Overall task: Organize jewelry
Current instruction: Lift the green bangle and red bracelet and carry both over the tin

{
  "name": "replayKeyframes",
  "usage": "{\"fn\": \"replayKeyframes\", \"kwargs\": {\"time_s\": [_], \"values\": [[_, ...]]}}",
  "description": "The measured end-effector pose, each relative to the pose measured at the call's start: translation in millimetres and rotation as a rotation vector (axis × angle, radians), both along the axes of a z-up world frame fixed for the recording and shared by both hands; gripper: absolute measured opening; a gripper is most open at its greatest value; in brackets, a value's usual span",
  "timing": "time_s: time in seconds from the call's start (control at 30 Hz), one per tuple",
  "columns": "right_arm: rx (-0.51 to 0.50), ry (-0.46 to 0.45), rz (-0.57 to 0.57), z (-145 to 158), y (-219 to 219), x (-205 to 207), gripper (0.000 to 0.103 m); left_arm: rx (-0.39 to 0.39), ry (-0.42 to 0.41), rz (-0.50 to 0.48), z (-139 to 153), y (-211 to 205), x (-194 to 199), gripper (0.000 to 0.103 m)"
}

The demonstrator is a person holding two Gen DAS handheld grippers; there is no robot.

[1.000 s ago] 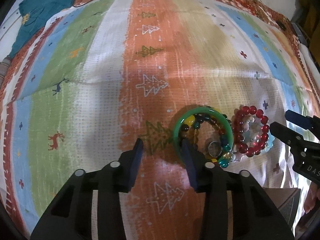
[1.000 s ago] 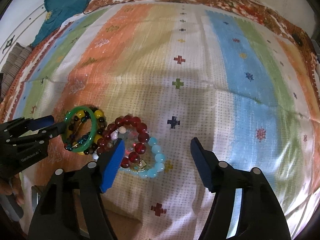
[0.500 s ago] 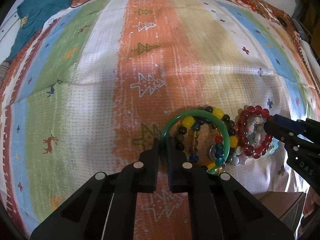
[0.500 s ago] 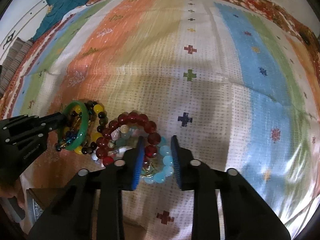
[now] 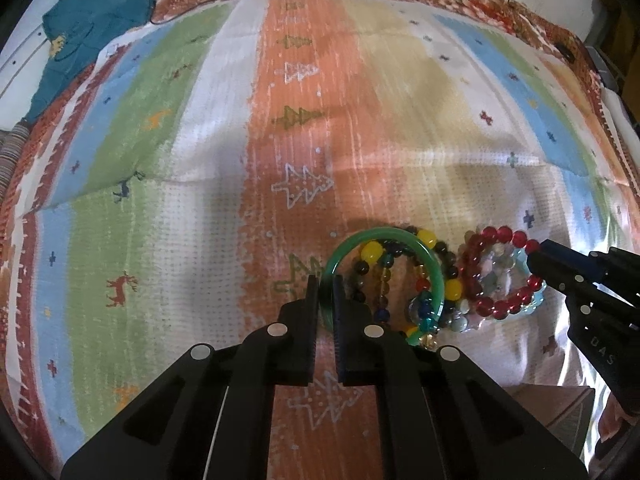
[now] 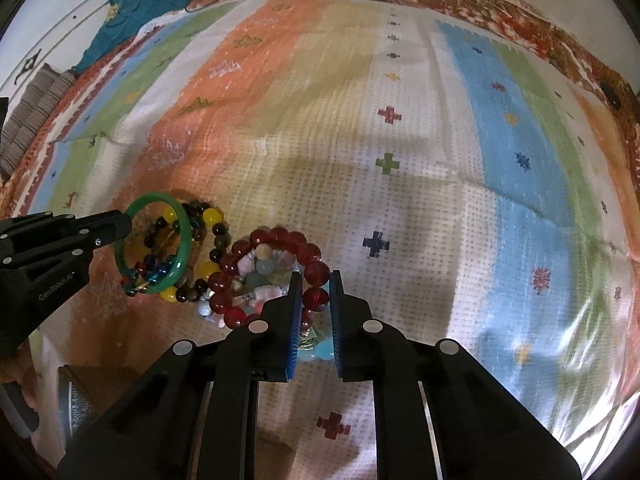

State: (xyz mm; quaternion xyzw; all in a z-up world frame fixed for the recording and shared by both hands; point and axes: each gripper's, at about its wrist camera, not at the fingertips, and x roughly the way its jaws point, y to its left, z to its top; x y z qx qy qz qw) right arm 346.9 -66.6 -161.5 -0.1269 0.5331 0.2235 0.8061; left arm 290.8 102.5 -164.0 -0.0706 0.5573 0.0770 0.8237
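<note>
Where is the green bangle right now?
The green bangle lies on the striped cloth at lower centre of the left wrist view, its rim pinched by the left gripper, with the red bead bracelet just to its right.

Green bangle (image 5: 384,236): smooth, glossy, glass-like.
Red bead bracelet (image 6: 316,298): translucent, shiny beads.
Pale blue bead bracelet (image 6: 322,350): milky, polished.
Striped blanket (image 5: 200,160): woven cloth, matt, coarse dotted texture.
Left hand-held gripper (image 5: 327,292): matt black plastic, bright metal screw heads.
Teal garment (image 5: 92,20): soft matt cloth.

A striped patterned blanket (image 5: 280,120) lies beneath a teal garment (image 5: 92,28).
</note>
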Motion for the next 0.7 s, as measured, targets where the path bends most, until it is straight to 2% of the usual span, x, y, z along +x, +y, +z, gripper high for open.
{"fn": "replayKeyframes", "kwargs": {"time_s": [0.23,0.7], "values": [[0.017,-0.039,0.005,16.1,-2.1,-8.5,0.014,0.002,-0.008,0.004,6.9,-1.8,-6.9,0.006],[0.073,-0.143,0.002,63.5,-10.8,-24.4,0.014,-0.001,-0.078,0.039,43.4,4.0,-27.7,0.006]]}}
